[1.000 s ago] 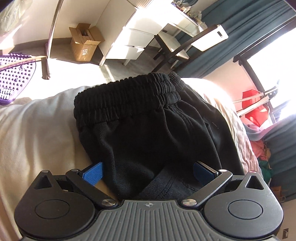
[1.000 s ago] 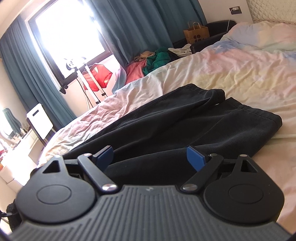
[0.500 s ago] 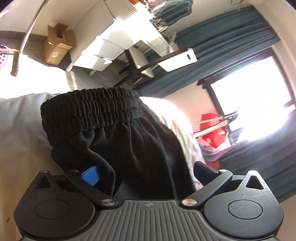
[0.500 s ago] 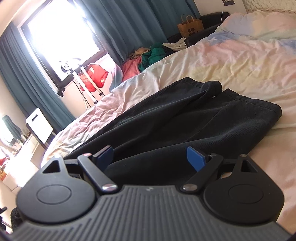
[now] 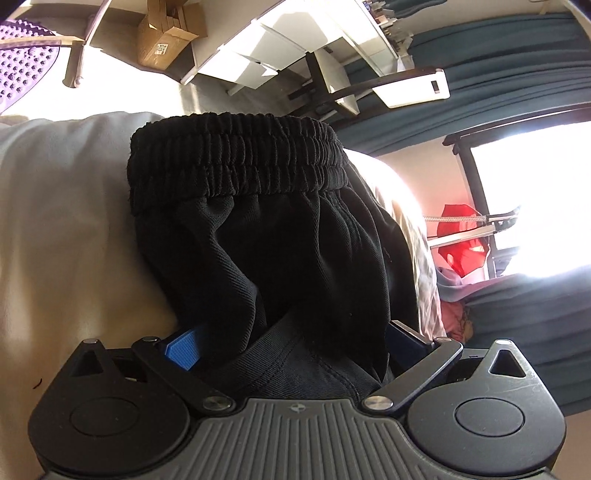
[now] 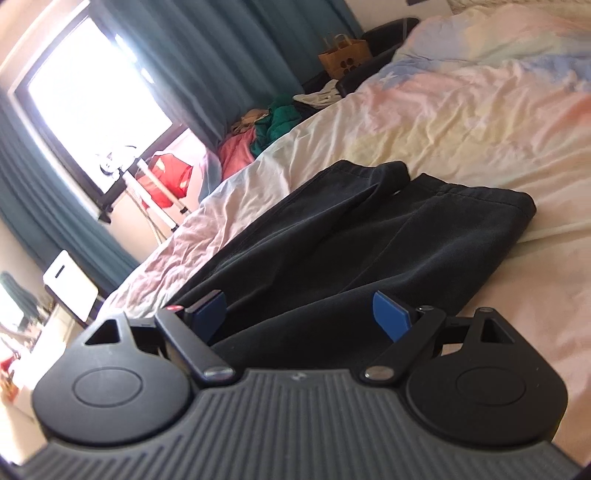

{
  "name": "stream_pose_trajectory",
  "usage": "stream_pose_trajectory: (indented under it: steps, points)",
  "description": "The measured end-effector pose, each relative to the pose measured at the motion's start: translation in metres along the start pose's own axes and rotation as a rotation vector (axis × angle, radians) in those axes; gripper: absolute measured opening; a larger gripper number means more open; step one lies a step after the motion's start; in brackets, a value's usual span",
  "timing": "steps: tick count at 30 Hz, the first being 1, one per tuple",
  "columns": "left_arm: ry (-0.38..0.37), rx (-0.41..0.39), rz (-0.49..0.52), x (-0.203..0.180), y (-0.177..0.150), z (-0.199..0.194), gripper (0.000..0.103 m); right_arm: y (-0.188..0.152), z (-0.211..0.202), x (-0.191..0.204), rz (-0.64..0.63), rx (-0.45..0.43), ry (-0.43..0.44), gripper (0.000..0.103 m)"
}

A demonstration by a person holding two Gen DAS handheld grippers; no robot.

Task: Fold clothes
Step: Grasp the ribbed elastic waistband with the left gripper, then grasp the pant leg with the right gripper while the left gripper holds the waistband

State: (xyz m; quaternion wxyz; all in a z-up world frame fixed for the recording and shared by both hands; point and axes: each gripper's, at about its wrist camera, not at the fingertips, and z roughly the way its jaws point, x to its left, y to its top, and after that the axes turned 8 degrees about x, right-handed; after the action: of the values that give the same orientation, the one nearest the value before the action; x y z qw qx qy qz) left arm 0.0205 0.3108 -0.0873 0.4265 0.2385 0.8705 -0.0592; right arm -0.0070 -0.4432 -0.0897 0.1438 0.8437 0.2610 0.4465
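Note:
Black trousers lie on the bed. In the left wrist view their elastic waistband (image 5: 236, 162) stands bunched up ahead, and dark cloth (image 5: 295, 280) fills the gap of my left gripper (image 5: 291, 343). Its jaws are wide apart, open, and cloth drapes over both blue pads (image 5: 183, 349). In the right wrist view the trouser legs (image 6: 369, 236) stretch away to their hems (image 6: 509, 203). My right gripper (image 6: 301, 314) is open too, low over the near edge of the trousers, with cloth lying between its blue pads (image 6: 391, 317).
The pale duvet (image 6: 461, 122) covers the bed around the trousers. Beyond the bed's end stand a white desk (image 5: 295, 44), a chair (image 5: 369, 85) and a cardboard box (image 5: 162, 33). By the window are a drying rack with a red garment (image 6: 166, 181) and a clothes pile (image 6: 266, 133).
The left gripper has swung and pushed further into the waist end, so the cloth bunches higher over its pads. The right gripper has tilted and stays open over the trousers.

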Motion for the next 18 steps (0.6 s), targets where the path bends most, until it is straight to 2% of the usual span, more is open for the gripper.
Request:
stream_pose_trajectory:
  steps: [2, 6, 11, 14, 16, 18]
  points:
    - [-0.014, 0.001, -0.026, 0.004, 0.002, 0.000, 0.102, 0.004, -0.002, -0.008, 0.047, -0.007, 0.003, 0.088]
    - [-0.055, 0.005, -0.098, 0.018, 0.008, 0.002, 0.102, 0.016, 0.003, -0.047, 0.201, -0.023, -0.028, 0.088]
    - [-0.098, 0.003, -0.136, 0.029, 0.015, 0.005, 0.101, 0.032, 0.008, -0.096, 0.396, -0.044, -0.068, 0.090]
    - [-0.119, 0.004, -0.145, 0.033, 0.017, 0.010, 0.101, 0.036, 0.028, -0.120, 0.481, -0.015, -0.096, 0.089]
    - [-0.137, 0.001, -0.153, 0.036, 0.018, 0.011, 0.101, 0.037, 0.042, -0.127, 0.506, 0.000, -0.089, 0.081]
    - [-0.183, -0.009, -0.173, 0.043, 0.016, 0.009, 0.101, 0.037, 0.056, -0.134, 0.529, 0.014, -0.080, 0.081]
